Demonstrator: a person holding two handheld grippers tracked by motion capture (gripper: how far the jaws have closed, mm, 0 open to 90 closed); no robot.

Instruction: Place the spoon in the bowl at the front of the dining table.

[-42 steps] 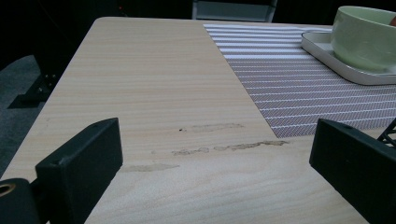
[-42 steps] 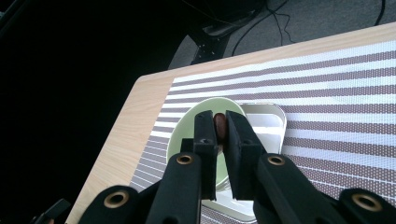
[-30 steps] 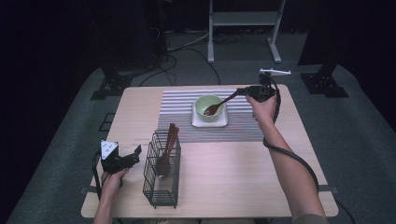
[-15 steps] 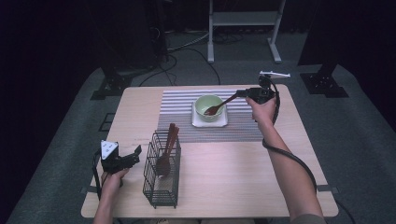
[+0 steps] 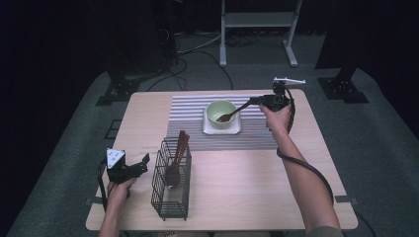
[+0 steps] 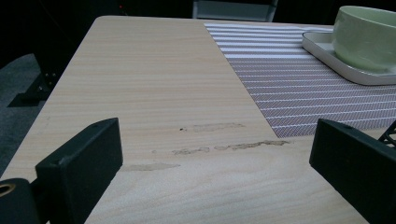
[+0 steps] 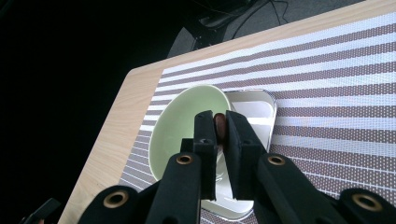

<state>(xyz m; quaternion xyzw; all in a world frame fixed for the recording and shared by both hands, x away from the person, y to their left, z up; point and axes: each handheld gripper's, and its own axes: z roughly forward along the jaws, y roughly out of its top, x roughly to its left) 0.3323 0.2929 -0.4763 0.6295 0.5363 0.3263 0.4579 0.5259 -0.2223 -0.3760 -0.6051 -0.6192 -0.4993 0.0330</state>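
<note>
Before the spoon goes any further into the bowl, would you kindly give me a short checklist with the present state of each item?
1. Right gripper shut on the wooden spoon: ok, the jaws pinch its handle.
2. Spoon head over the green bowl: ok in the high view.
3. Bowl seated on the white tray: ok, upright and centred.
4. Spoon head touching the bowl's floor: cannot tell.
5. Left gripper out of the way: ok, open, beside the wire basket, holding nothing.
6. Tray squarely on the striped mat: ok.
</note>
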